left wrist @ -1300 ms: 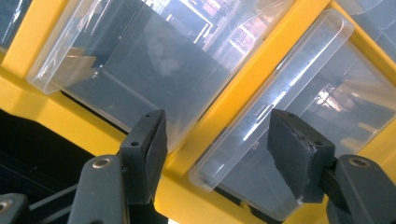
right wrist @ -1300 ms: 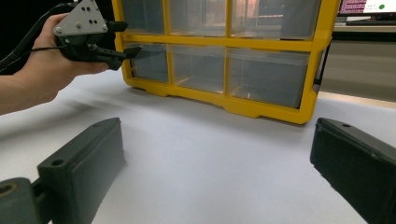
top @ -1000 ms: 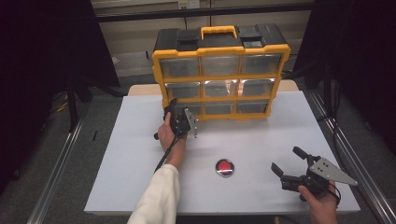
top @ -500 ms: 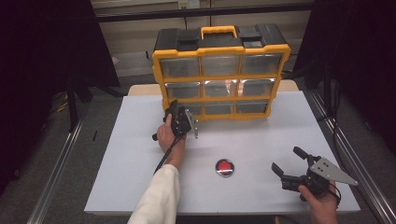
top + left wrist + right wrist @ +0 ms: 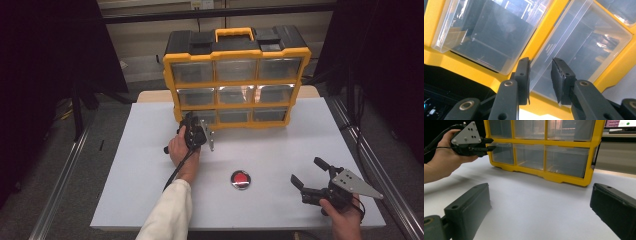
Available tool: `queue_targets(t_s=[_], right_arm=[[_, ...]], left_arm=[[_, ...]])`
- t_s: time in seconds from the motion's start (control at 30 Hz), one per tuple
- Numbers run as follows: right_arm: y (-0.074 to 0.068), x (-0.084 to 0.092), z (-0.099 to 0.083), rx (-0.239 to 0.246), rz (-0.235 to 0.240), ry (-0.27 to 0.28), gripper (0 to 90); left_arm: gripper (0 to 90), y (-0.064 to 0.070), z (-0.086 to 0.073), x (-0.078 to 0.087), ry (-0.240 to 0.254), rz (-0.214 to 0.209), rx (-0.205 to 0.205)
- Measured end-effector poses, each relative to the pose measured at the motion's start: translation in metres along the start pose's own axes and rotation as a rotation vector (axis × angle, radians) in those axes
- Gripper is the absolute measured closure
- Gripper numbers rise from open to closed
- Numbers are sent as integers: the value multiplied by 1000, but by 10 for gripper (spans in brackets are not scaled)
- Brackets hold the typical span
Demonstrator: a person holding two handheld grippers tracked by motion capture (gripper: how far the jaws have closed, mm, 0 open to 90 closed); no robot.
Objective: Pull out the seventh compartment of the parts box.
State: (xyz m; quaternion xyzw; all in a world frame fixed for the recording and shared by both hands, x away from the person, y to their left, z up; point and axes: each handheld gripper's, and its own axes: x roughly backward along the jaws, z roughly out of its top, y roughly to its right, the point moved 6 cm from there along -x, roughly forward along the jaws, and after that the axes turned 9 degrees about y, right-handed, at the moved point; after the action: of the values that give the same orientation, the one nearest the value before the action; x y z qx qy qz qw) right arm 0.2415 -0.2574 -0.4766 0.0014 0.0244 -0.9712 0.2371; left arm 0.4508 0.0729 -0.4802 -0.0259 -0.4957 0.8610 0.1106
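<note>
The left gripper (image 5: 196, 131) is held level at the near-left corner of the yellow organizer (image 5: 235, 80), its tip at the clear bottom-left drawer (image 5: 564, 47). Its 2 jaws have just been closing, and in the left gripper view the drawer's protruding front edge sits between the pads (image 5: 524, 75); whether they already press on it I cannot tell. The left hand (image 5: 181, 152) grips the tool from behind, a white sleeve (image 5: 167, 215) running back to the near edge.

The organizer stands upright at the far side of the white table (image 5: 150, 190), showing 3 rows of 3 clear drawers under a black top with a yellow handle (image 5: 234, 34).

Near the middle of the table, well apart from the organizer, lies a small round red object (image 5: 241, 179).

The right gripper (image 5: 311, 179) rests at the near-right corner in the right hand (image 5: 345, 217), jaws spread wide with nothing between them.
</note>
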Motion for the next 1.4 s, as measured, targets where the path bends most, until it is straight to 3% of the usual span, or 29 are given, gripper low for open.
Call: queue_targets(t_s=[0.03,0.17,0.5,0.53,0.63,1.0,1.03,1.1,1.2,1.23,1.3,1.33,1.4], right_arm=[[0,0,0,0,3,-3,24],[0,0,0,-6,-5,1,24],[1,0,0,-5,-9,-1,24],[1,0,-1,-7,-9,-1,24],[1,0,-1,-4,-1,0,24],[3,0,-1,-11,-15,-1,23],[4,0,-1,-13,-13,-2,24],[4,0,-1,-16,-19,2,23],[4,-2,-1,-19,-22,4,23],[4,-2,-2,-22,-27,3,24],[5,-2,-3,-10,-19,-4,23],[5,-2,-3,-9,-18,-5,23],[5,-2,-3,-5,-17,-6,23]], left_arm=[[684,2,1,0,13,1,18],[685,0,0,4,10,-1,-6],[688,1,-1,11,27,-12,6],[688,0,-1,12,19,-13,-11],[687,1,-1,12,30,-10,8],[689,1,-1,17,24,-19,-9],[689,2,-1,16,37,-14,7],[689,1,-1,18,31,-18,-6],[689,1,-1,19,47,-13,6],[689,1,-1,20,45,-16,3],[691,-5,-3,24,-16,-30,-74],[691,1,-1,20,51,-18,13],[691,0,-1,21,40,-20,-7]])
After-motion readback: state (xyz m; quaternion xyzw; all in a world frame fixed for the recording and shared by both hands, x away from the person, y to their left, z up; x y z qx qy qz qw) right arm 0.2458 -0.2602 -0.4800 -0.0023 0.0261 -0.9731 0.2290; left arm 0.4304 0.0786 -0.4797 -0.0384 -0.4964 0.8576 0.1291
